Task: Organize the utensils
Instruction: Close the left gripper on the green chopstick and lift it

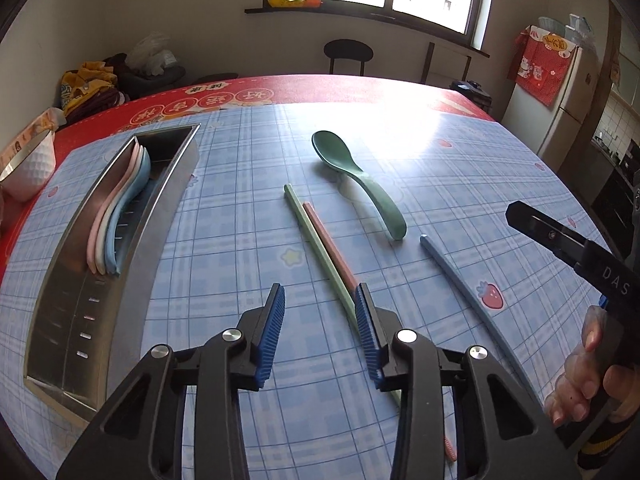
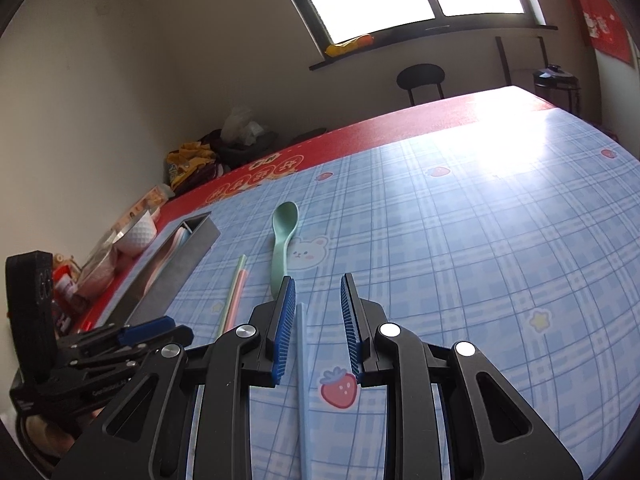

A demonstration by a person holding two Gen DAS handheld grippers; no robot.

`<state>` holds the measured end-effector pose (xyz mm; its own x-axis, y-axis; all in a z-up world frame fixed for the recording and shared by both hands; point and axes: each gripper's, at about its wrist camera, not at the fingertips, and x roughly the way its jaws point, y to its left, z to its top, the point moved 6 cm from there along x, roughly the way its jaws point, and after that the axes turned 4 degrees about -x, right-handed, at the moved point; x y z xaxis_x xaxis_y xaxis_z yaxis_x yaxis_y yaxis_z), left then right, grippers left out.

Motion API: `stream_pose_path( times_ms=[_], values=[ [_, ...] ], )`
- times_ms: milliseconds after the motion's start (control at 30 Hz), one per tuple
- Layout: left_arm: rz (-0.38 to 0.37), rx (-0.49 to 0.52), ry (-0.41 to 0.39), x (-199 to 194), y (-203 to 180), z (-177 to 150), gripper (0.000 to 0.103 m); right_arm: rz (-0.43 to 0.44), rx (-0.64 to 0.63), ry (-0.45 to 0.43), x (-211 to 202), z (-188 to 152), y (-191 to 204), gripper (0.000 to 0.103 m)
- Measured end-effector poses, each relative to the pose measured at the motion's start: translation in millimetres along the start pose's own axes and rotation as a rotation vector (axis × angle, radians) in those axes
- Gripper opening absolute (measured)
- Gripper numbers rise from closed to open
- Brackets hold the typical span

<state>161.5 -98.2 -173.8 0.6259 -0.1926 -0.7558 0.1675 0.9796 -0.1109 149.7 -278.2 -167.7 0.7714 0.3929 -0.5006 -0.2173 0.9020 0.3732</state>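
- The left gripper (image 1: 320, 300) sits low in the left wrist view, released, with only bare bench (image 1: 460, 168) between its blue pads.
- Green chopstick (image 1: 316, 248) and pink chopstick (image 1: 330, 246) lie side by side at centre, passing under the right pad.
- The green spoon (image 1: 360, 184) lies just beyond them.
- The steel tray (image 1: 168, 196), at left, holds pastel spoons (image 1: 120, 216).
- The right gripper (image 2: 318, 292) is released; the blue chopstick (image 2: 301, 360) lies between its pads, untouched.

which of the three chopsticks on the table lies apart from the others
The blue chopstick. It lies alone right of the green spoon, while the green chopstick and pink chopstick lie side by side.
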Motion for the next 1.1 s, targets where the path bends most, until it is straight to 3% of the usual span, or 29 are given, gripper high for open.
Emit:
stream_pose_path(
  times_ms=[367, 1100],
  values=[
    [0.038, -0.002, 0.041, 24, -4, 4, 0.034, 0.056, 0.035, -0.004, -3, 0, -6, 0.024],
    [0.09, 0.027, 0.071, 45, 4, 25, 0.034, 0.075, 0.04, 0.0, -2, -1, -3, 0.024]
  ],
)
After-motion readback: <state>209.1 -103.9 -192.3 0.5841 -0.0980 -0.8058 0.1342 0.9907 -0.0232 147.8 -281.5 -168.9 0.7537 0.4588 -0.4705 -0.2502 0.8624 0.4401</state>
